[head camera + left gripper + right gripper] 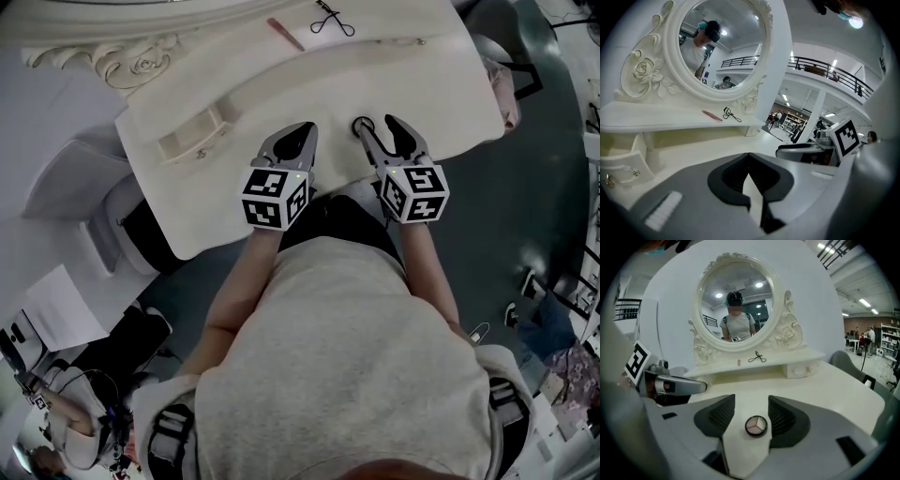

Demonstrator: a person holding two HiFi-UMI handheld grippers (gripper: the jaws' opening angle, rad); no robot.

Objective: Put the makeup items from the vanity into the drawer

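Black-rimmed, small round eyeshadow compact [755,425] with pale pans lies flat on the cream counter [825,380], between the spread jaws of the right tongs [752,416], which do not touch it. It looks light, rigid and smooth-edged, so it would likely skid if nudged. Because it sits low, the best hold is probably across its rim, with the pads brought down close to the surface. The right forearm reaches straight forward, tongs held low and aimed at the mirror. Just to their left, the left tongs [749,157] are pressed together on nothing. The small open white drawer [192,136] sits further left.
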